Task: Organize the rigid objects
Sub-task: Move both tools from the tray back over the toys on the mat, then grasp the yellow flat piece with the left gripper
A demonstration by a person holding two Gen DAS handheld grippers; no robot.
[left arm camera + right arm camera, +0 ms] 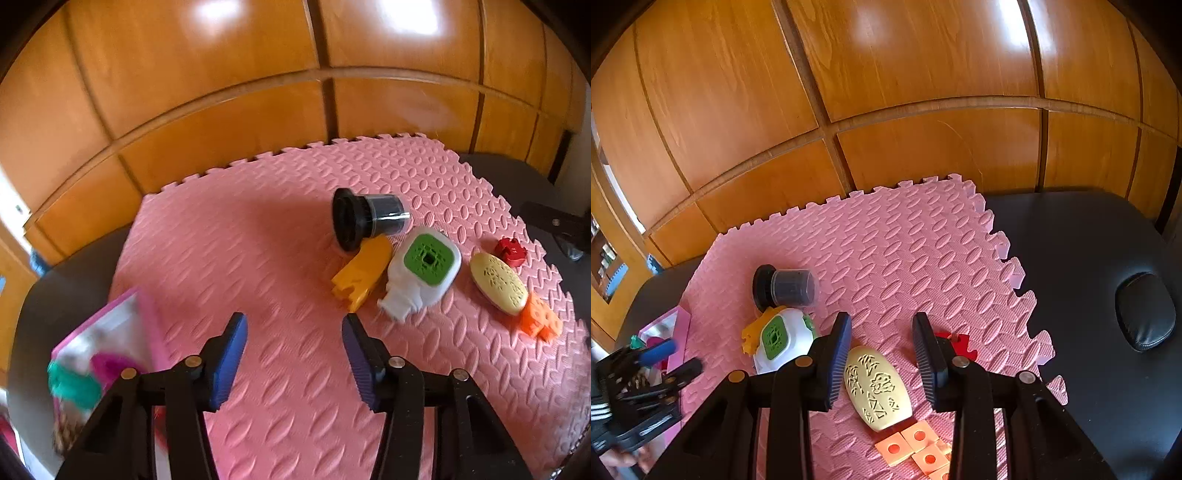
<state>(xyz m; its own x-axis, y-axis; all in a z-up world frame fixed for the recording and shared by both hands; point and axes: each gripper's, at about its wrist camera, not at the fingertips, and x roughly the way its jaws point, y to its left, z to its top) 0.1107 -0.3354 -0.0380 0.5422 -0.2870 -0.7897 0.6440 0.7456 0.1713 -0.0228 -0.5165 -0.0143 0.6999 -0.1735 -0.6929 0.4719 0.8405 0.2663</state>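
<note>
A pink foam mat (905, 251) covers the dark table. The right gripper (881, 354) hangs open astride the yellow oval piece (877, 391); judged best lowered squarely, closing across its narrow width. The left gripper (293, 354) is open, empty, near the pink bin (110, 332).

The pink foam mat (258, 258) lies bare across its middle and far left corner, giving open passage there. Toward the mat's right edge a cluster blocks the way: black-capped jar (364, 218), yellow block (360, 277) and white-green device (421, 273) touching one another, then cream oval (496, 282), orange block (539, 321) and red piece (511, 251). A pink-rimmed box (107, 347) stands off the mat's near left edge. The dark table (1071, 266) beyond the mat's right edge is open apart from a black pad (1145, 310).
</note>
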